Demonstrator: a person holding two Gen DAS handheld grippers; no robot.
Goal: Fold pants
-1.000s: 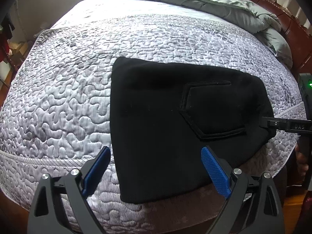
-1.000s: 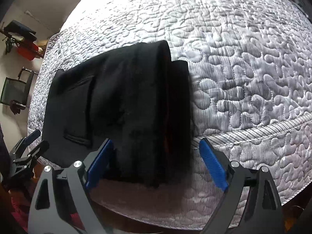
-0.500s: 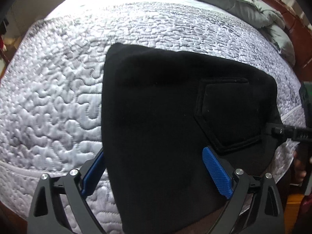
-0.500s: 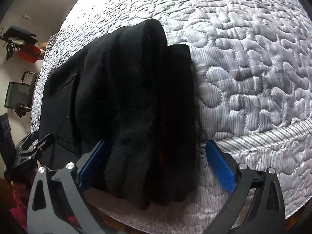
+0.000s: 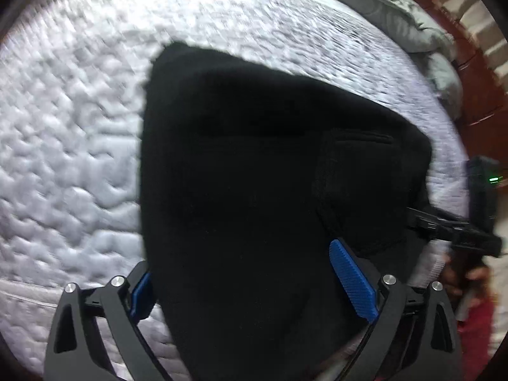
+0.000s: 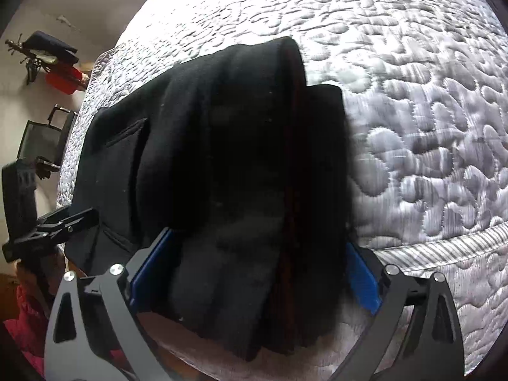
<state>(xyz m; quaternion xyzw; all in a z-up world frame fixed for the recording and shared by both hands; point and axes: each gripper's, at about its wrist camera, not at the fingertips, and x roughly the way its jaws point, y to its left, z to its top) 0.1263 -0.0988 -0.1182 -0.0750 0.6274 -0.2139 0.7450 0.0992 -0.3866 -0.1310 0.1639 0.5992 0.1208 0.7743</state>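
Black folded pants (image 5: 254, 174) lie near the bed's front edge, back pocket (image 5: 365, 184) facing up. My left gripper (image 5: 250, 282) is open, with the pants' near edge between its blue pads. My right gripper (image 6: 254, 273) is open and straddles the thick folded end of the pants (image 6: 238, 174). The right gripper also shows at the right of the left wrist view (image 5: 451, 228). The left gripper shows at the left of the right wrist view (image 6: 54, 225).
The pants lie on a white quilted mattress cover (image 5: 63, 127). A grey duvet (image 5: 412, 22) is bunched at the far end by a wooden headboard (image 5: 476, 79). A mesh chair (image 6: 41, 139) and a shelf with red items (image 6: 60, 79) stand beyond the bed.
Both grippers have moved forward onto the pants, which now sit between the open jaws. The left view has become blurred with motion.
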